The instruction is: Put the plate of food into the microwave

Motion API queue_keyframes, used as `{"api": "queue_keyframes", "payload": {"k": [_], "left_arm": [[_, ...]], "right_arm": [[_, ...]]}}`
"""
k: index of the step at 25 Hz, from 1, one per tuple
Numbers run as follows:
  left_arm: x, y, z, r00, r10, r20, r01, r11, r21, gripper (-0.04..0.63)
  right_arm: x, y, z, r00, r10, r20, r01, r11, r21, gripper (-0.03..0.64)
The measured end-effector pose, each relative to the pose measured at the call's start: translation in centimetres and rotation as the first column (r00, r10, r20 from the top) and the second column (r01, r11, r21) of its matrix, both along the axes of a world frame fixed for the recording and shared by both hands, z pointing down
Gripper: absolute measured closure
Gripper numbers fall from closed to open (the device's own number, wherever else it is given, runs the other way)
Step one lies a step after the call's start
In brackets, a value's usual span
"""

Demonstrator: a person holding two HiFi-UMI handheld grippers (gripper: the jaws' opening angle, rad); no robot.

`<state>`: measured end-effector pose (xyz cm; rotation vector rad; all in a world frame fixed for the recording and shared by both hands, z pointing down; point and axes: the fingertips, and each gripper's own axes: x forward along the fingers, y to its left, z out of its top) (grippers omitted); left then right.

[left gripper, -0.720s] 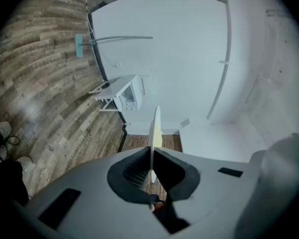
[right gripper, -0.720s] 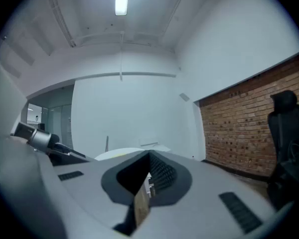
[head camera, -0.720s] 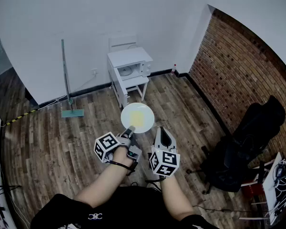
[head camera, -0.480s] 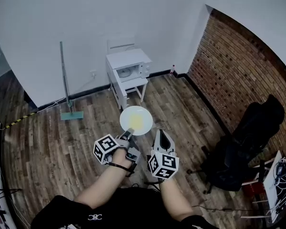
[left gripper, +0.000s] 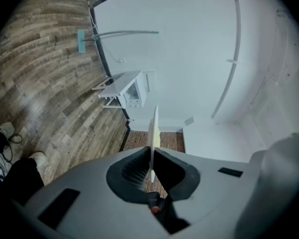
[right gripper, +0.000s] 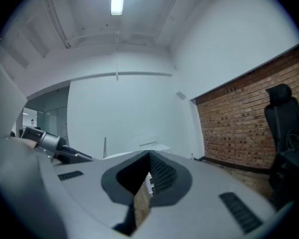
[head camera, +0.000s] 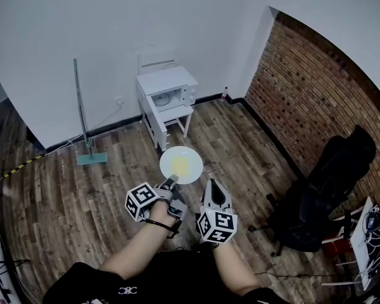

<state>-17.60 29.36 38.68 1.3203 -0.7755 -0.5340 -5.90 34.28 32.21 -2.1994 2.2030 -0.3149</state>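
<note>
A white plate (head camera: pixel 181 165) with yellow food is held level over the wooden floor. My left gripper (head camera: pixel 170 181) is shut on its near rim. In the left gripper view the plate (left gripper: pixel 153 128) shows edge-on, pinched between the jaws of the left gripper (left gripper: pixel 151 159). My right gripper (head camera: pixel 213 183) hangs just right of the plate, apart from it. It is shut with nothing in it, and its pads meet in the right gripper (right gripper: pixel 149 156) view. The white microwave (head camera: pixel 170 95) stands on a small white table (head camera: pixel 166 114) by the far wall, and its front shows the inside.
A mop (head camera: pixel 83 120) leans on the white wall left of the table. A brick wall (head camera: pixel 304 87) runs along the right. A black chair (head camera: pixel 329 185) and a cluttered stand (head camera: pixel 367 233) are at the right. Bare wood floor (head camera: pixel 114 163) lies between me and the table.
The left gripper keeps its hold on the plate. The plate and both grippers sit slightly lower in the head view, and the mop and table have shifted a little left.
</note>
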Motion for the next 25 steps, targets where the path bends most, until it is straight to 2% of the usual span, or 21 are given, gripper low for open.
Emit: {"api": "queue_keyframes", "payload": {"k": [5, 9, 17, 21, 25], "left_arm": [[2.6, -2.6, 0.6, 1.000, 0.023, 0.007, -0.023, 1.000, -0.012, 0.586], [6.0, -6.0, 0.8, 1.000, 0.018, 0.013, -0.017, 1.000, -0.019, 0.586], [13.4, -15.3, -0.1, 0.998, -0.062, 0.013, 0.062, 0.998, 0.008, 0.586], [17.6, -18.8, 0.2, 0.995, -0.102, 0.010, 0.102, 0.995, -0.021, 0.586], [20.5, -20.6, 0.5, 0.991, -0.133, 0.009, 0.133, 0.990, -0.035, 0.586]], "right_arm": [[1.9, -2.8, 0.2, 1.000, -0.007, -0.012, 0.007, 1.000, 0.005, 0.606], [5.1, -6.6, 0.5, 1.000, -0.028, 0.001, 0.028, 1.000, 0.009, 0.606], [13.5, -16.7, -0.5, 0.993, -0.116, 0.030, 0.115, 0.993, 0.032, 0.606], [17.4, -20.3, -0.5, 0.978, -0.196, 0.066, 0.195, 0.980, 0.023, 0.606], [20.7, -23.1, 0.2, 0.972, -0.225, 0.066, 0.225, 0.974, 0.001, 0.606]]}}
